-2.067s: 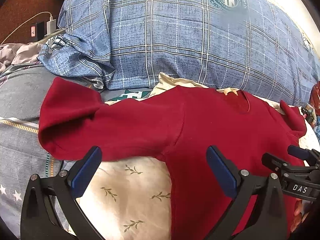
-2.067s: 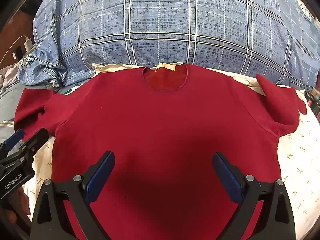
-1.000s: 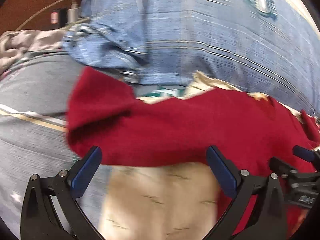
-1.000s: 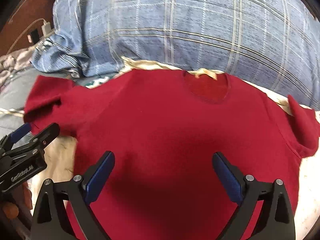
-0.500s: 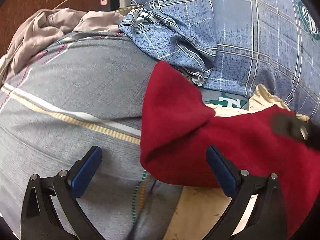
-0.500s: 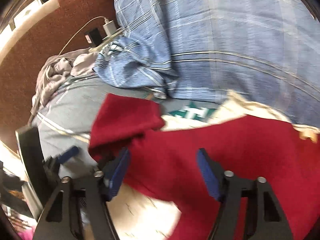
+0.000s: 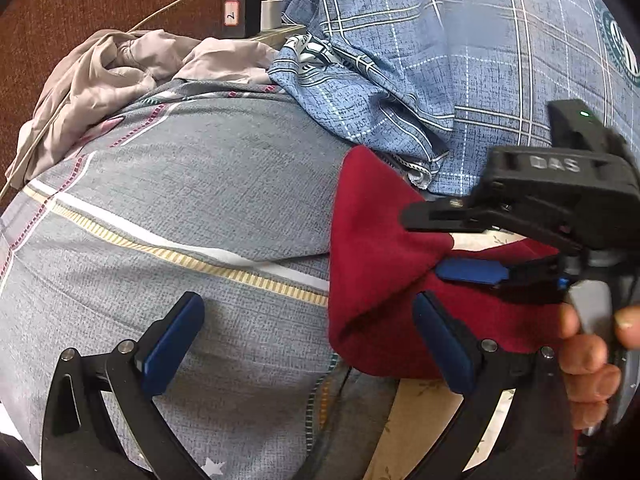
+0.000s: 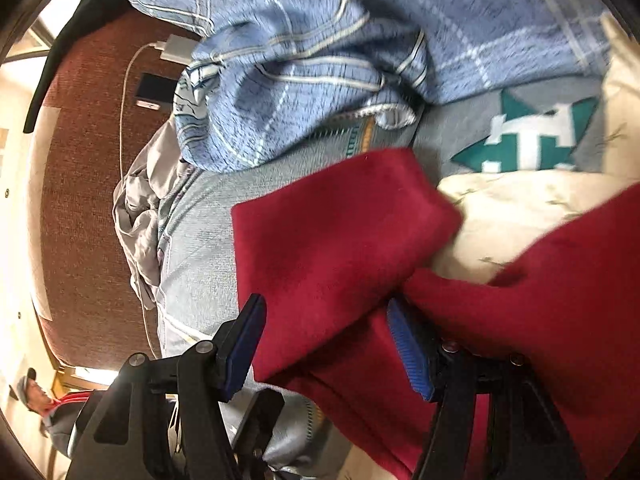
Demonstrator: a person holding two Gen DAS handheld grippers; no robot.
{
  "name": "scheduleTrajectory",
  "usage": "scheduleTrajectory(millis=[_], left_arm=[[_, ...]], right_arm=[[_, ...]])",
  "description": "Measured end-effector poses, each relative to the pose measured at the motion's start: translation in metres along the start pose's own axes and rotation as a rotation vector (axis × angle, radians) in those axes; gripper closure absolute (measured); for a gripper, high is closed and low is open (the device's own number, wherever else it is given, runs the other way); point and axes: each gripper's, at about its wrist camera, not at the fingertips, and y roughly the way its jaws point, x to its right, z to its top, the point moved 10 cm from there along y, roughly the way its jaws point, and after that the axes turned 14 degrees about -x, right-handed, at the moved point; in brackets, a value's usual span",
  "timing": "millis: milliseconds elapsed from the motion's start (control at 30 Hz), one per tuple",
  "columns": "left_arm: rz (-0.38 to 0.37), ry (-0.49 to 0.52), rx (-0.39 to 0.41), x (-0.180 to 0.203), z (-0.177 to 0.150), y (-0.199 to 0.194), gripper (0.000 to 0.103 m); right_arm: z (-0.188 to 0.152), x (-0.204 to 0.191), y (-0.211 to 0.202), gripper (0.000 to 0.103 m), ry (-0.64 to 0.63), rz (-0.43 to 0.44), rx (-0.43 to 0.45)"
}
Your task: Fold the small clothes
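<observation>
Spreading wide in the left-wrist view, the left gripper [image 7: 308, 338] holds nothing; one pad hangs over the grey striped bedding [image 7: 192, 208], the other over the edge of the red shirt [image 7: 376, 264]; a second ago that camera looked along the shirt's left side, and now it has swung out past the sleeve. Just beyond, the right gripper [image 7: 434, 244] has crossed over from the middle of the shirt to this sleeve — its fingers straddle the folded-over sleeve cloth, part open, narrower than before, not yet pinched as far as I can tell. In its own view the right gripper [image 8: 328, 344] has red cloth lying between the pads; the shirt lies on the cream leaf-print sheet [image 8: 520, 200]. Farther back sit the blue plaid pillow [image 7: 480, 60] and a charger [image 7: 272, 10]. Probably the sleeve fold comes next — body folds remain.
</observation>
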Motion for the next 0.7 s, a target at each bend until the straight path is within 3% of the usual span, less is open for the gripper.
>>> scheduleTrajectory(millis=[67, 133, 200, 300, 367, 500, 700], left_arm=[[0.01, 0.006, -0.002, 0.001, -0.001, 0.0, 0.0], [0.015, 0.011, -0.001, 0.001, -0.001, 0.001, 0.0], [0.016, 0.013, -0.003, 0.002, -0.001, 0.001, 0.0], [-0.024, 0.003, -0.003, 0.004, 0.002, 0.001, 0.0], [-0.1, -0.025, -0.001, 0.006, 0.003, -0.005, 0.0], [-0.226, -0.073, 0.049, 0.013, 0.006, -0.021, 0.0], [-0.336, 0.0, 0.05, 0.043, 0.0, -0.033, 0.0]], right_arm=[[0.006, 0.001, 0.007, 0.043, 0.015, 0.011, 0.001], [0.013, 0.003, 0.015, 0.057, 0.028, 0.018, 0.005], [0.021, 0.005, 0.016, 0.08, 0.022, -0.007, 0.029], [0.022, 0.001, 0.007, 0.088, -0.018, -0.044, 0.075], [0.019, -0.006, -0.012, 0.091, -0.056, -0.08, 0.131], [0.009, -0.019, -0.074, 0.096, -0.117, -0.145, 0.273], [-0.016, -0.002, -0.167, 0.097, -0.119, -0.263, 0.445]])
